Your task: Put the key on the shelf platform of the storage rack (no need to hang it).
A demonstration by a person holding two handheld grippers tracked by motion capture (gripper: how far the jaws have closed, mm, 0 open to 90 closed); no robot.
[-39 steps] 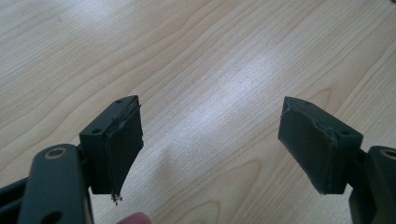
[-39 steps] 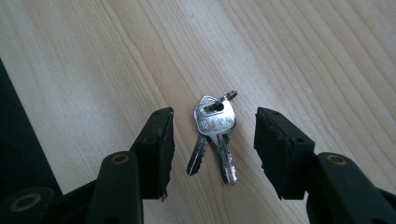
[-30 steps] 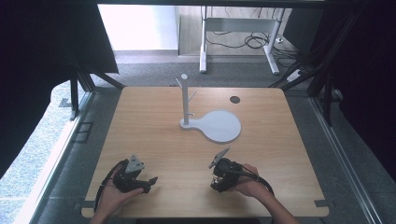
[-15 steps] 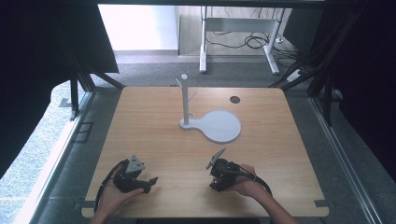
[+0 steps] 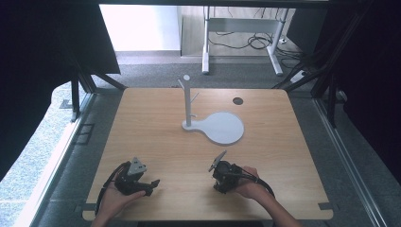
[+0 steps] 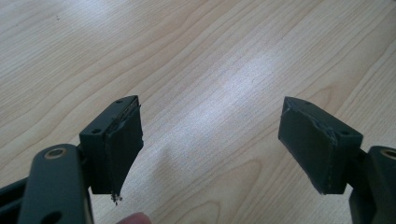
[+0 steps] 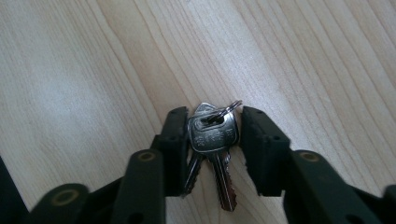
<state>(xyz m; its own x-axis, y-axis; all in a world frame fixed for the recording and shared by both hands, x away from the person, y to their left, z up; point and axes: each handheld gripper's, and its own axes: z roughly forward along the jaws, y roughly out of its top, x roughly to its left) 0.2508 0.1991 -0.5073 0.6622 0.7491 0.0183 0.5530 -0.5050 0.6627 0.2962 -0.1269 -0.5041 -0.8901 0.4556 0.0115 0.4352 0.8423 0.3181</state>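
Observation:
A small bunch of silver keys (image 7: 214, 135) on a split ring lies on the wooden table (image 5: 170, 142). My right gripper (image 7: 212, 116) points down at it, its two black jaws pressed against either side of the top key's head, so it is shut on the keys. In the high view the right gripper (image 5: 220, 182) is held low near the table's front edge, right of centre, and it hides the keys there. My left gripper (image 5: 150, 186) rests at the front left, and in its own view the left gripper (image 6: 210, 135) stands wide open over bare wood.
A white stand (image 5: 188, 101) with short pegs rises from a round flat base (image 5: 226, 127) at the middle of the table. A small dark disc (image 5: 238, 100) sits behind it. Dark curtains flank the table on both sides.
My right gripper has shifted slightly to the left, staying low over the table. The left gripper has not visibly moved.

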